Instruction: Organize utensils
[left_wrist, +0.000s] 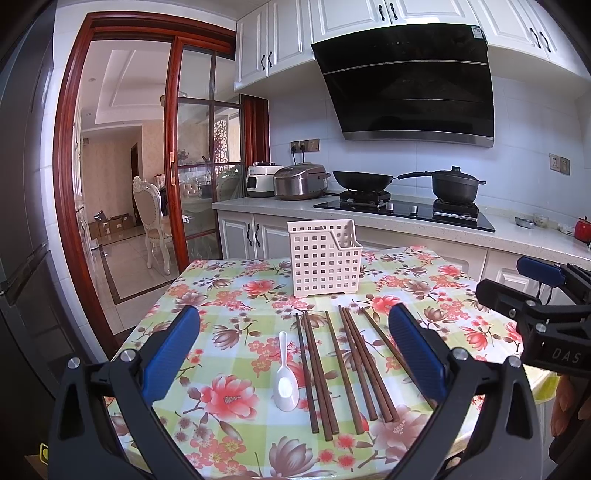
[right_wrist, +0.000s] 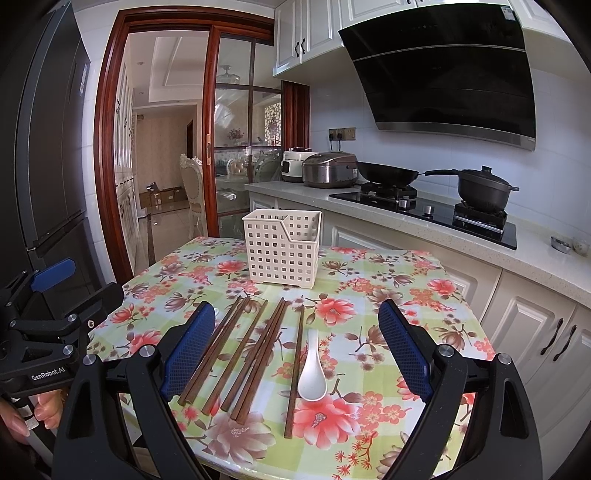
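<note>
Several brown wooden chopsticks (left_wrist: 347, 365) lie side by side on the floral tablecloth (left_wrist: 229, 291); they also show in the right wrist view (right_wrist: 243, 350). A white ceramic spoon (left_wrist: 285, 380) lies at the left end of the row in the left wrist view; a white spoon (right_wrist: 312, 373) shows at the right end in the right wrist view. A white perforated plastic utensil holder (left_wrist: 325, 256) stands upright behind them, also in the right wrist view (right_wrist: 282, 251). My left gripper (left_wrist: 295, 354) is open and empty above the utensils. My right gripper (right_wrist: 295, 350) is open and empty too.
The table's near and side edges (right_wrist: 461, 314) are close. Behind runs a kitchen counter (left_wrist: 258, 203) with two rice cookers (left_wrist: 301, 181), a wok (left_wrist: 364, 179) and a black pot (left_wrist: 456, 184) on the stove. A doorway (left_wrist: 122, 184) opens at left. The right gripper's body (left_wrist: 535, 317) shows at right.
</note>
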